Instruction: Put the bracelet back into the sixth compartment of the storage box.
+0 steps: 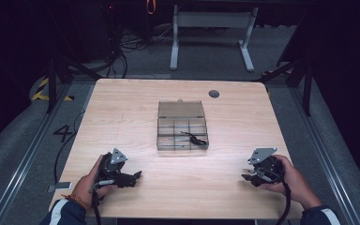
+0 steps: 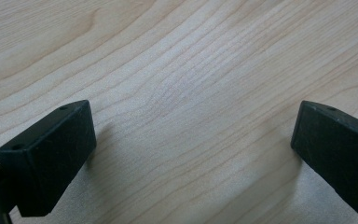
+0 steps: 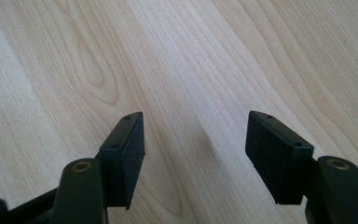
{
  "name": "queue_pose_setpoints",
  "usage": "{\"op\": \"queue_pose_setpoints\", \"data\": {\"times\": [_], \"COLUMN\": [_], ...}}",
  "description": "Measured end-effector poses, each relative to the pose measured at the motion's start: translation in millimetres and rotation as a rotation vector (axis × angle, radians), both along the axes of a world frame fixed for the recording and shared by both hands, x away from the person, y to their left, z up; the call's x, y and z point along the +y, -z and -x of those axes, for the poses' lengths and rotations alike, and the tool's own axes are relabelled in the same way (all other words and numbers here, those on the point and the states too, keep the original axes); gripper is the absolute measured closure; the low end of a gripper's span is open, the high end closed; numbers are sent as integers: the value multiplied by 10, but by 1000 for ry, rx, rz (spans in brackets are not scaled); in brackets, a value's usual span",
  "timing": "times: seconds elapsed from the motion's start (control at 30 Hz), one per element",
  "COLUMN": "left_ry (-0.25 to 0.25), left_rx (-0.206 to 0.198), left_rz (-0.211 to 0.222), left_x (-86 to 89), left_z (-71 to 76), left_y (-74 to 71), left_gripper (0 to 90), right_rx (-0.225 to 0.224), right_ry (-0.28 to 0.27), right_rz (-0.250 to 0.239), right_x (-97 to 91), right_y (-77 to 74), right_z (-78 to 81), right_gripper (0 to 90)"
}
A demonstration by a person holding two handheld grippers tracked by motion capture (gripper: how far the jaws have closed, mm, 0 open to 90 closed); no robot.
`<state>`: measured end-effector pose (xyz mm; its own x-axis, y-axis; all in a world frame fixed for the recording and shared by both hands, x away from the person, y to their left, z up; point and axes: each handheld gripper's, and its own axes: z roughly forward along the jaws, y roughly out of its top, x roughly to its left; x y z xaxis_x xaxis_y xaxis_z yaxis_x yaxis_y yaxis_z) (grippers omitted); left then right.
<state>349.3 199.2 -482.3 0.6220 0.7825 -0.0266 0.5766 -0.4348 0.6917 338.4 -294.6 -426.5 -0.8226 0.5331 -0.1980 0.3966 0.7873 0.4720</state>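
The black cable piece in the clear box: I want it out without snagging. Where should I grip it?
Probably at its middle, coming straight down from above: the black cable piece lies flat in a right-hand compartment of the open clear box, walled on all sides.

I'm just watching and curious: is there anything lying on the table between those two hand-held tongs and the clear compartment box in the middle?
Nothing visible. Bare wood lies between the left tongs, the right tongs and the compartment box, whose lid is folded back. Both tongs are open and empty.
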Motion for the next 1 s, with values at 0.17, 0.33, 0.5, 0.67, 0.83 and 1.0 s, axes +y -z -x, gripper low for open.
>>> {"op": "queue_pose_setpoints", "data": {"times": [0.17, 0.33, 0.5, 0.67, 0.83, 1.0], "left_ry": [1, 1, 1, 1, 1, 1], "left_rx": [2, 2, 2, 0, 2, 2], "left_rz": [0, 0, 0, -1, 0, 1], "left_x": [0, 0, 1, 1, 1, 1], "left_z": [0, 0, 0, -2, 0, -1], "left_y": [-1, -1, -1, -1, -1, -1], "left_gripper": [3, 3, 3, 3, 3, 3], "right_rx": [-6, -12, -18, -30, -50, -86], "right_ry": [17, 39, 69, 111, 173, 209], "right_rz": [-24, -55, -103, -182, -287, -364], "right_x": [-82, -171, -294, -473, -637, -715], "right_y": [63, 127, 188, 249, 344, 426], "right_z": [63, 125, 200, 289, 347, 389], "right_gripper": [369, 358, 340, 315, 239, 217]}}
